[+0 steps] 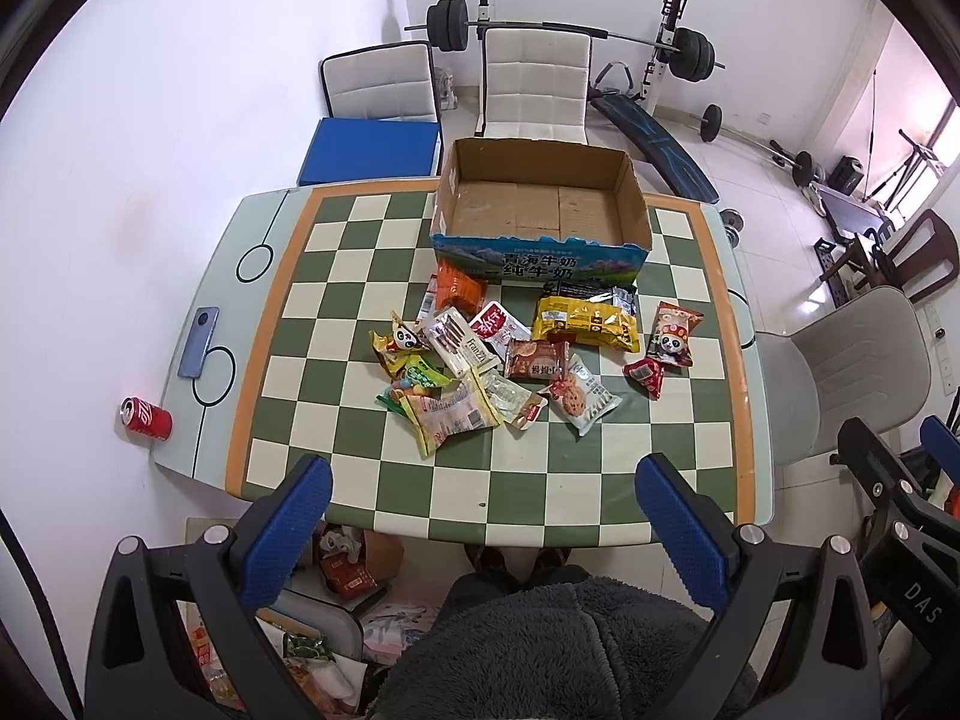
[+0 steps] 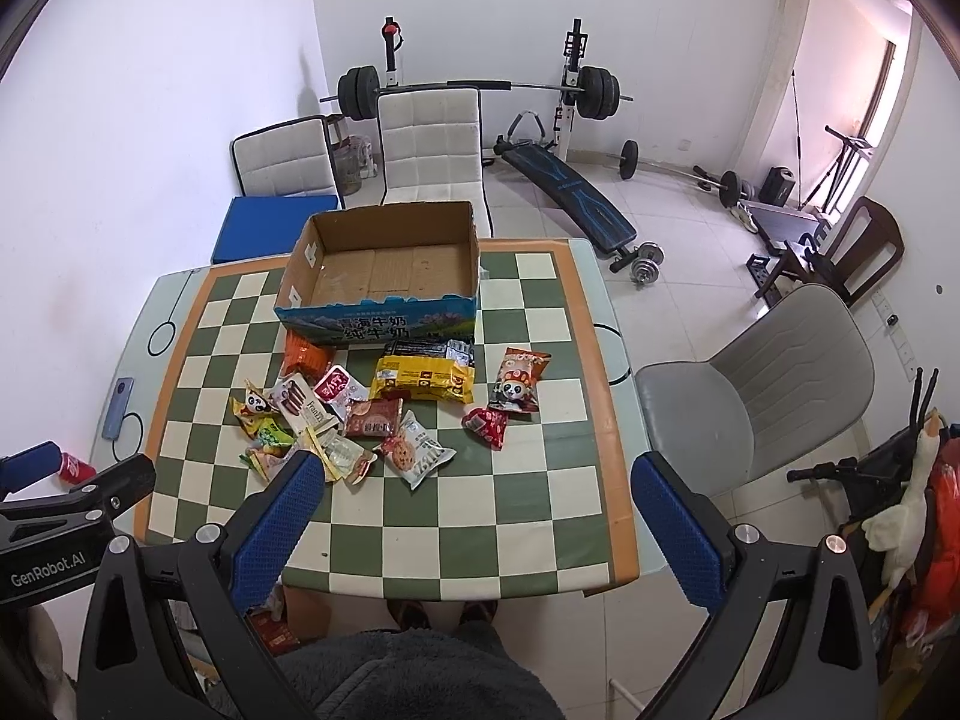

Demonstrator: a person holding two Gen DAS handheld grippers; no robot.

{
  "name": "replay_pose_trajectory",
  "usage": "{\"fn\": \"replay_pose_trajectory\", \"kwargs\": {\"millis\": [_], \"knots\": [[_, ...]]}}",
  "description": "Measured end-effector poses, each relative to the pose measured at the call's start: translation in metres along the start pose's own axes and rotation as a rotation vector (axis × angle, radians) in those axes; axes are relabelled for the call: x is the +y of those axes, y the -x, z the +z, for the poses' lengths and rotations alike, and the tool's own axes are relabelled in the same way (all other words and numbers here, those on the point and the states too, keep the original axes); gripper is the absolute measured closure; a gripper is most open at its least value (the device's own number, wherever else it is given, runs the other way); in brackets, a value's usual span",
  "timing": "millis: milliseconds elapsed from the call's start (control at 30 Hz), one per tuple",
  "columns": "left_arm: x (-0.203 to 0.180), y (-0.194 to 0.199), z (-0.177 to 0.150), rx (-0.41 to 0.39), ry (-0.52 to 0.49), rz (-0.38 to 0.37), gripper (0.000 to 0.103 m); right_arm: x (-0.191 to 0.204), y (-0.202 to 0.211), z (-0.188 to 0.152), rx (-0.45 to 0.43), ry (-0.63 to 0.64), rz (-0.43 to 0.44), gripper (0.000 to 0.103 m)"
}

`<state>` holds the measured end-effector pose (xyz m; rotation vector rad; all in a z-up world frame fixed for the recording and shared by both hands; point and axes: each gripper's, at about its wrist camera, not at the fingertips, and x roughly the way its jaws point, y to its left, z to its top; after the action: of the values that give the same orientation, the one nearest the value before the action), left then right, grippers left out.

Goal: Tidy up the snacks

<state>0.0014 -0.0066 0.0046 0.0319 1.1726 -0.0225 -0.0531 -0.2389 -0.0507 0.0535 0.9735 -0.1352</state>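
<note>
Several snack packets lie in a loose pile (image 1: 510, 360) (image 2: 384, 414) mid-table, among them a yellow bag (image 1: 585, 321) (image 2: 423, 381), a panda packet (image 1: 675, 333) (image 2: 517, 387) and a cookie packet (image 1: 579, 396) (image 2: 414, 450). Behind the pile stands an empty cardboard box (image 1: 540, 210) (image 2: 384, 264) with a blue printed front. My left gripper (image 1: 483, 495) hangs open above the table's near edge, short of the pile. The right gripper (image 2: 477, 495) is open too, high over the near right part of the table. Neither holds anything.
The checkered table (image 1: 384, 498) (image 2: 540, 516) carries a phone (image 1: 198, 342) (image 2: 117, 408) at its left edge. A red can (image 1: 146, 417) (image 2: 75, 468) sits left of it. A grey chair (image 2: 756, 408) stands right, white chairs (image 1: 534, 84) and weights behind. A person's fleece-covered lap (image 1: 540, 648) is below.
</note>
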Motion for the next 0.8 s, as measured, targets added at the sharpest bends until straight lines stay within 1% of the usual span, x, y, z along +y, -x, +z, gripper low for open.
{"fn": "replay_pose_trajectory", "kwargs": {"millis": [133, 367, 800], "knots": [[0.0, 0.0, 0.0, -0.003, -0.001, 0.002, 0.0, 0.0, 0.001, 0.0, -0.003, 0.002, 0.002, 0.0], [-0.004, 0.004, 0.014, -0.014, -0.015, 0.001, 0.0, 0.0, 0.002, 0.002, -0.005, 0.0, 0.003, 0.0], [-0.001, 0.01, 0.013, -0.027, -0.021, -0.009, 0.0, 0.002, 0.002, 0.006, -0.012, 0.001, 0.003, 0.0]]}}
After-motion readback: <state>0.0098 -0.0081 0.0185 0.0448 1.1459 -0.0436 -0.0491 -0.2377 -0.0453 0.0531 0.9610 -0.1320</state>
